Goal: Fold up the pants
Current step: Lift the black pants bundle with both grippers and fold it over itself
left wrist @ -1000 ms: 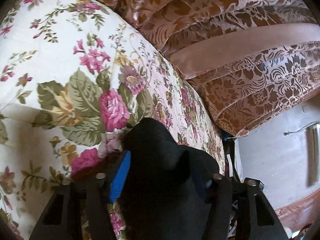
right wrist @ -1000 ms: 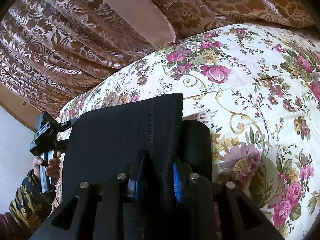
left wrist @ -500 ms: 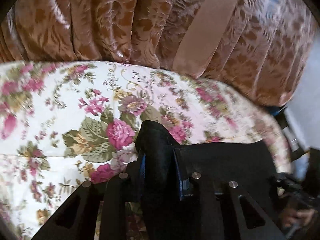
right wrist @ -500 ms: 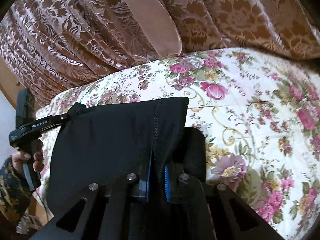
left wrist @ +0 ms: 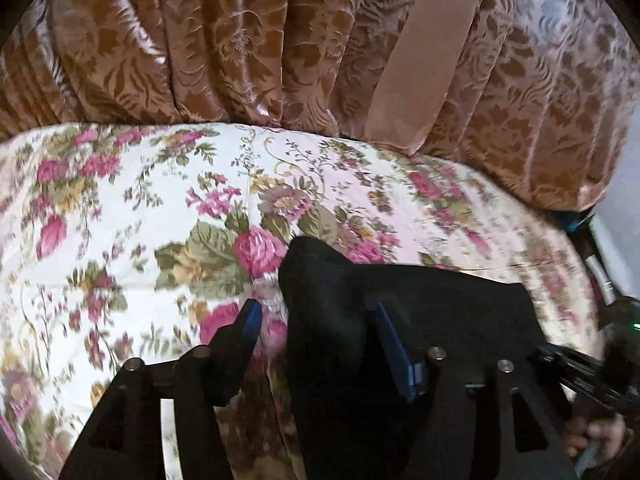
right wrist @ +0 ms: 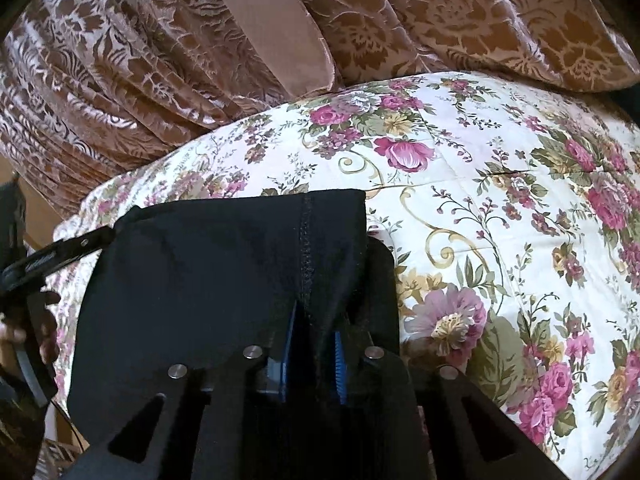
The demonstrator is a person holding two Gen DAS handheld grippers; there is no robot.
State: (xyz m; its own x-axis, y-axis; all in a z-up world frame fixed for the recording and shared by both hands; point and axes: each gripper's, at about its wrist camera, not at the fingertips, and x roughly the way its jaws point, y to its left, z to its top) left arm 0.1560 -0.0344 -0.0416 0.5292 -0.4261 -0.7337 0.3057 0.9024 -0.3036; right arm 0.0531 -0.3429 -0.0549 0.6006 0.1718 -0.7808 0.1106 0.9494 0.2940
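Observation:
Black pants [right wrist: 224, 264] hang stretched between my two grippers above a floral bedspread [right wrist: 500, 200]. My right gripper [right wrist: 312, 344] is shut on the pants near a vertical seam at their right edge. In the left wrist view my left gripper [left wrist: 316, 320] has its jaws spread apart. A bunched corner of the pants [left wrist: 320, 288] lies between them against the right blue pad [left wrist: 390, 340], with a gap to the left pad [left wrist: 250, 320]. The left gripper also shows in the right wrist view [right wrist: 76, 244], at the pants' left corner.
Brown patterned curtains [left wrist: 280, 48] hang behind the bed in both views. The bed's edge and a pale wall [left wrist: 628, 200] lie at the right in the left wrist view. A hand [right wrist: 36, 328] holds the left gripper at the right wrist view's left edge.
My left gripper's jaws have opened; half a second ago they were pinched on the pants corner. The right gripper stays shut on the pants, which sit a little lower over the bedspread.

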